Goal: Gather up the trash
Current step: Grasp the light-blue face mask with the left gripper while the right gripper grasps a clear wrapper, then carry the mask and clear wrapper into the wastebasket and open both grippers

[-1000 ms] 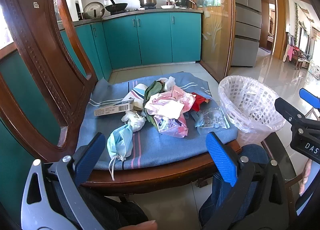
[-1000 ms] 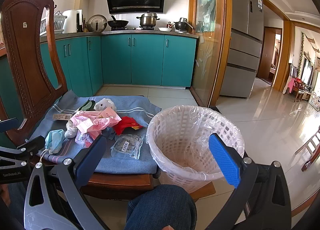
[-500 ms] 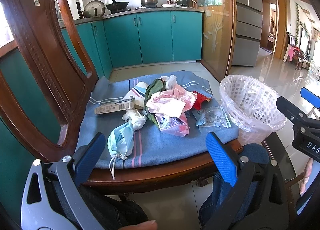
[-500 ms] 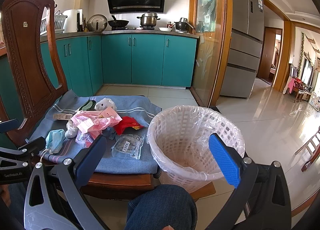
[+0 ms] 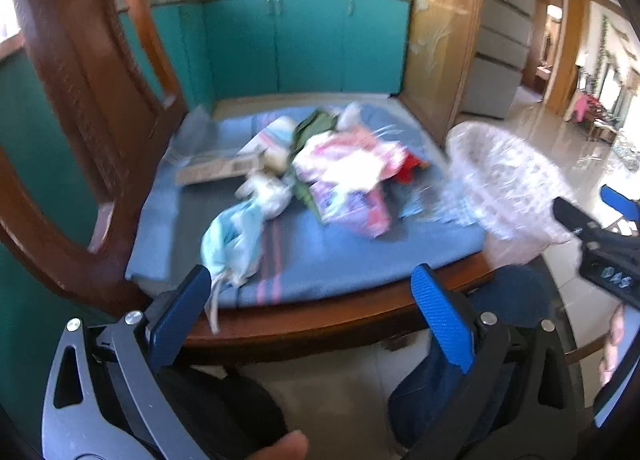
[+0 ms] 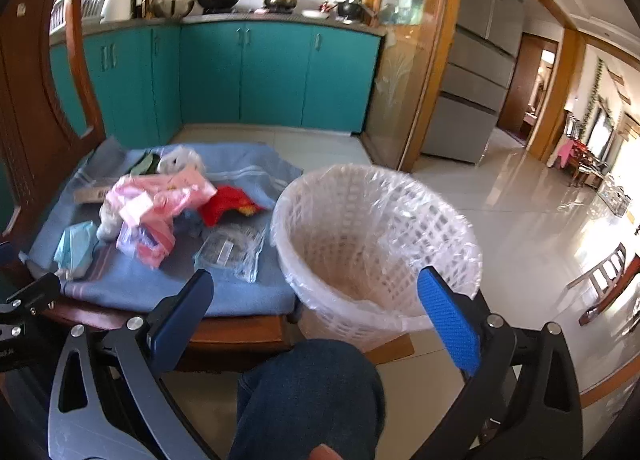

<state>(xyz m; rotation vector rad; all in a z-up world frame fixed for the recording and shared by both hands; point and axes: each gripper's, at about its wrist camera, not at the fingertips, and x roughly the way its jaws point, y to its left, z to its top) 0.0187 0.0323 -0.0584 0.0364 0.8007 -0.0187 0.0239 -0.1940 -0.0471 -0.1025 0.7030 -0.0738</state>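
A heap of trash lies on the blue cloth (image 5: pixel 340 260) of a wooden chair seat: a light blue face mask (image 5: pixel 234 238) at the near left, a flat cardboard box (image 5: pixel 218 170), pink plastic wrappers (image 5: pixel 348 184), a red wrapper (image 6: pixel 228 206) and a clear plastic bag (image 6: pixel 232 250). A white lattice bin (image 6: pixel 376 252) lined with clear plastic stands right of the chair. My left gripper (image 5: pixel 312 310) is open and empty, just short of the seat's front edge, near the mask. My right gripper (image 6: pixel 316 314) is open and empty, in front of the bin.
The chair's carved wooden back (image 5: pixel 92 100) rises at the left. Teal kitchen cabinets (image 6: pixel 272 76) stand behind, with glossy tiled floor (image 6: pixel 520 228) to the right. The person's jeans-clad knee (image 6: pixel 312 392) is below the right gripper.
Both grippers have moved forward and tilted down toward the chair and bin; the left view is motion-blurred. The trash has not moved.
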